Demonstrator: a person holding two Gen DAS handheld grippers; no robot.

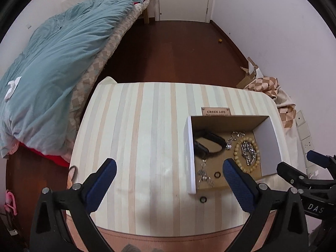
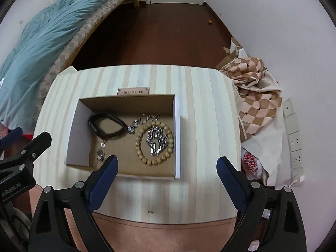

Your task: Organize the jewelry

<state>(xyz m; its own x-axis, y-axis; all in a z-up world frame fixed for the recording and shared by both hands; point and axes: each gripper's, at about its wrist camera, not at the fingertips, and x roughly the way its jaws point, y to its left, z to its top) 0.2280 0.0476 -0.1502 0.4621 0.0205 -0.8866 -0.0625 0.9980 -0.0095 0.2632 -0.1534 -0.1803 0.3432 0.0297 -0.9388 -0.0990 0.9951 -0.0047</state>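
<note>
An open box with white walls (image 1: pixel 190 157) (image 2: pixel 177 136) stands on a striped table (image 1: pixel 136 136) (image 2: pixel 199 115). Inside lie a black watch band (image 1: pixel 201 147) (image 2: pixel 94 124), a wooden bead bracelet (image 1: pixel 236 149) (image 2: pixel 139 145) around a heap of silver chain (image 1: pixel 250 151) (image 2: pixel 156 141), a thin silver necklace (image 1: pixel 203 174) (image 2: pixel 100 153) and a dark ring (image 1: pixel 217 175). Another dark ring (image 1: pixel 203 200) lies on the table just outside the box's near wall. My left gripper (image 1: pixel 169 163) is open over the box's left wall, holding nothing. My right gripper (image 2: pixel 168 159) is open above the box's near edge, also holding nothing.
A small "GREEN LIFE" plaque (image 2: pixel 133 91) stands behind the box. A tiny metal piece (image 2: pixel 150 211) lies near the table's front edge. A bed with a teal duvet (image 1: pixel 52 63) is to the left. Checkered cloth (image 2: pixel 256 96) and wall sockets (image 2: pixel 294 140) are to the right.
</note>
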